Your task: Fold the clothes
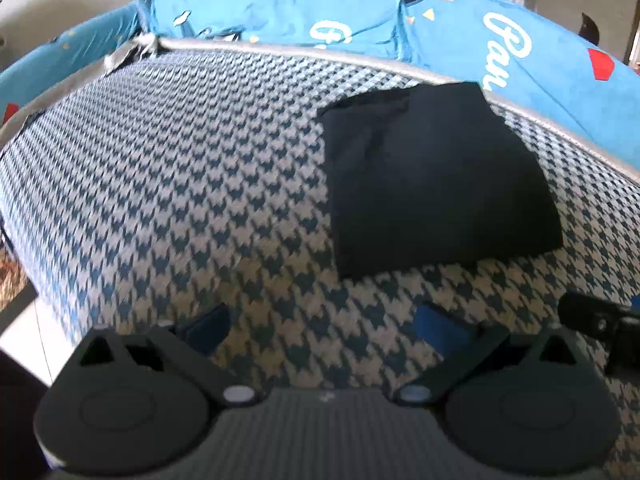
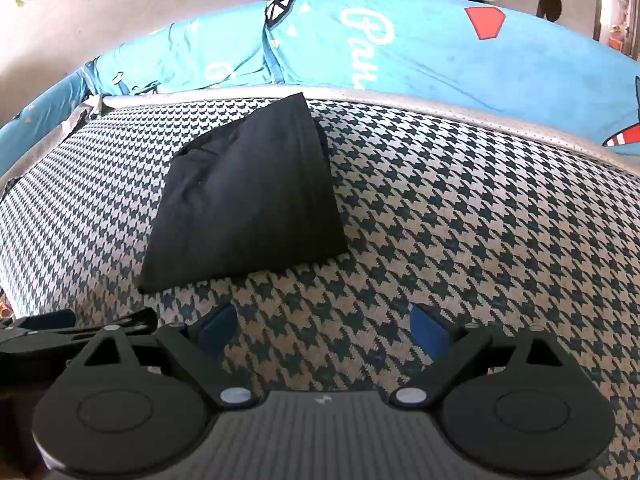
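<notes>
One folded black garment [image 1: 436, 176] lies on the houndstooth-patterned cover [image 1: 180, 184], toward its far edge, one corner reaching the grey piped border [image 1: 280, 50]. It is a compact, roughly four-sided bundle with a few soft creases on top, and nothing rests on it. Beyond the border runs one blue printed sheet [image 1: 360, 12] with white lettering, stars and red shapes.

Two grippers are in view, one per hand. The left gripper [image 1: 324, 326] hovers over bare houndstooth near the garment's front edge, its two blue-padded fingers [image 1: 208, 328] spread wide with nothing between them. The right gripper [image 2: 322, 330] is likewise wide apart and empty, with the garment [image 2: 244, 192] ahead and to its left, clear of both fingertips. Each wrist view catches part of the other gripper at its side edge: the right one at the left view's right margin [image 1: 600, 316], the left one at the right view's left margin [image 2: 60, 332]. The two tools are side by side and close.
</notes>
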Demonstrator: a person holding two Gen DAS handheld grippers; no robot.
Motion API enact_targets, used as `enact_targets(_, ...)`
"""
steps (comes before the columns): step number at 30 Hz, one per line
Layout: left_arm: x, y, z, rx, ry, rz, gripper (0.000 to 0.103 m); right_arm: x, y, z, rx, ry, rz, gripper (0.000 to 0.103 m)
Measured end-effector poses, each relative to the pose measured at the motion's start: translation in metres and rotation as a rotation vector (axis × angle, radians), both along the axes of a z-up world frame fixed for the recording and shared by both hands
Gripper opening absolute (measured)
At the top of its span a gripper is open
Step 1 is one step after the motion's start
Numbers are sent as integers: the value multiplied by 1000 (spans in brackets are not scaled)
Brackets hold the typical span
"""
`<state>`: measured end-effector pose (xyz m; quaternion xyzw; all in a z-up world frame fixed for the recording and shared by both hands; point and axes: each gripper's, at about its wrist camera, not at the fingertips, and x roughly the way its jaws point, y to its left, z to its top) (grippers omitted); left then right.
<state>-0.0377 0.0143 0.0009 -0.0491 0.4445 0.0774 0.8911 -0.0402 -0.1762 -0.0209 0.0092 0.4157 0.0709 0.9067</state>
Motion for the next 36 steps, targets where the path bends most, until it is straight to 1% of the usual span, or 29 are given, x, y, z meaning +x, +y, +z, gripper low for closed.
enact_targets(4, -7, 0, -3, -25, 27, 19, 103, -2, 3, 0, -20, -7, 29, 98)
enact_targets(12, -21, -8, 3, -6, 32, 19, 103, -7, 2, 6, -27, -36, 69, 99)
enact_targets(17, -28, -16, 5, -8, 38, 15, 103, -11, -3, 10, -43, -41, 51, 99)
enact_targets(21, -33, -22, 9, 3, 36, 8, 103, -16, -11, 13, -14, -41, 41, 99)
enact_targets(36, -44, -36, 20, 44, 17, -19, 103, -22, -16, 7, -30, -39, 38, 99)
